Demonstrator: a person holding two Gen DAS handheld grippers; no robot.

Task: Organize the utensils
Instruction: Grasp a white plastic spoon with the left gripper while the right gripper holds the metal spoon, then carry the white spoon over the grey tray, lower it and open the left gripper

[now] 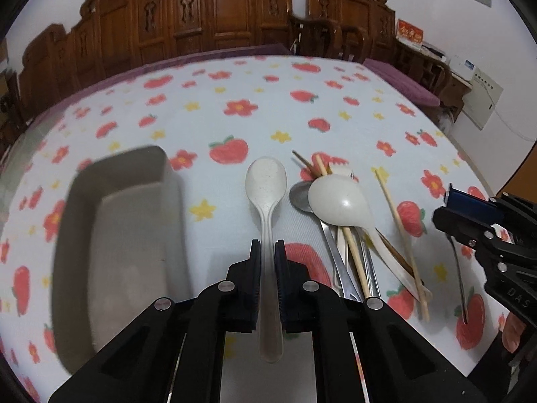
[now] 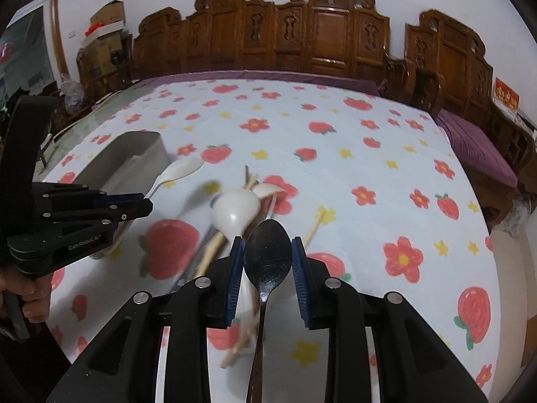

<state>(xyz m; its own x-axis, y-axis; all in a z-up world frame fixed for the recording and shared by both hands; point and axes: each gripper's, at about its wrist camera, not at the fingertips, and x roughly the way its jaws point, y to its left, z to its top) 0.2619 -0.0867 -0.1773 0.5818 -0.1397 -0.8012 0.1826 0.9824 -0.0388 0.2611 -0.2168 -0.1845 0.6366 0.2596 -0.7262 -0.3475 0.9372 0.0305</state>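
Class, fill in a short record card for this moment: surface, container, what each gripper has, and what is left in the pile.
surface: tablecloth printed with strawberries and flowers
container: grey tray, nothing visible inside
left gripper: shut on the white spoon handle
right gripper: fingers either side of the dark metal spoon, grip uncertain
pile: white ladle, chopsticks, more metal utensils

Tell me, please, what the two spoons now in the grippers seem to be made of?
Pale spoon, in the left gripper: probably plastic or melamine, matte off-white, faintly speckled. Dark spoon, between the right gripper fingers: likely stainless steel, with a glossy, finely scratched bowl.
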